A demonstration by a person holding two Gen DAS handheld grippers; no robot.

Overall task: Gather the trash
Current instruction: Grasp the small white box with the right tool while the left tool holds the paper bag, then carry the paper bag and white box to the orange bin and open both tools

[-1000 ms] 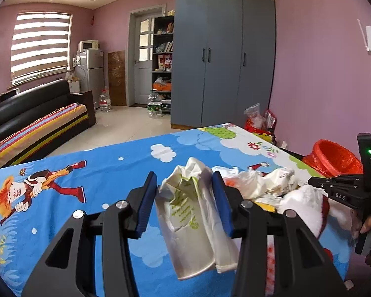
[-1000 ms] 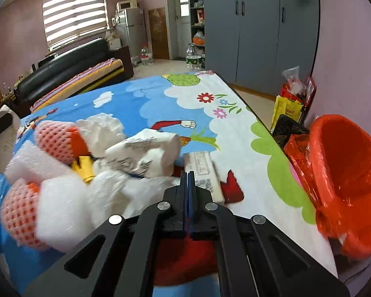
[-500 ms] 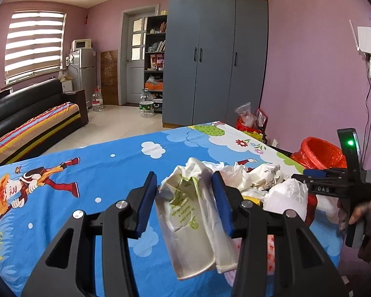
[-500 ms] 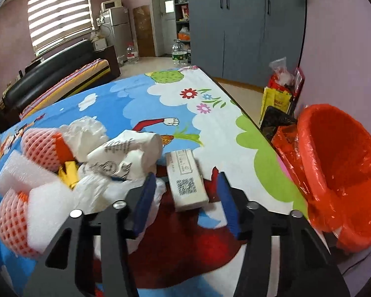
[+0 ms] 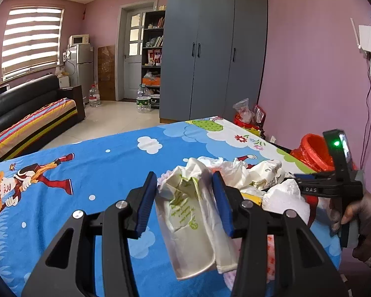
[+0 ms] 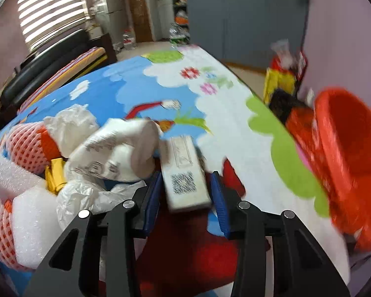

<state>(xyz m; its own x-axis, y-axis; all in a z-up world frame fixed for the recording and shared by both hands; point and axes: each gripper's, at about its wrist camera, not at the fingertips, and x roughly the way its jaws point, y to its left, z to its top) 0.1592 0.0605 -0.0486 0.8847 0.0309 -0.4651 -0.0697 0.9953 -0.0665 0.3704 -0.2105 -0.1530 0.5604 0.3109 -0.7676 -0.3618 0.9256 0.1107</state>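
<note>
My left claw (image 5: 184, 198) grips a crumpled paper bag (image 5: 193, 225) across its upper part; the rest hangs loose below the pads, above the cartoon sheet (image 5: 106, 168). The bag is light, limp and thin, so I judge a hard squeeze is harmless, while a loose one lets it slide out.

My right claw (image 6: 184, 195) stands open around a small white pack (image 6: 185, 173) with a square code on its near end, lying at the edge of the trash pile (image 6: 91, 158). The view is blurred, so I cannot say whether the pads touch its sides yet. It looks like a soft wrapped pack, probably light, with a slick film. I would take it across its long sides near the middle, where it is flat and gives a little, not at the end where it could pivot.

The pile also holds foam blocks (image 6: 29, 225), net sleeves (image 6: 24, 146) and crumpled wrappers (image 6: 116, 158), all light and springy. The orange bin (image 6: 346, 153) sits off the bed edge to my right.
</note>
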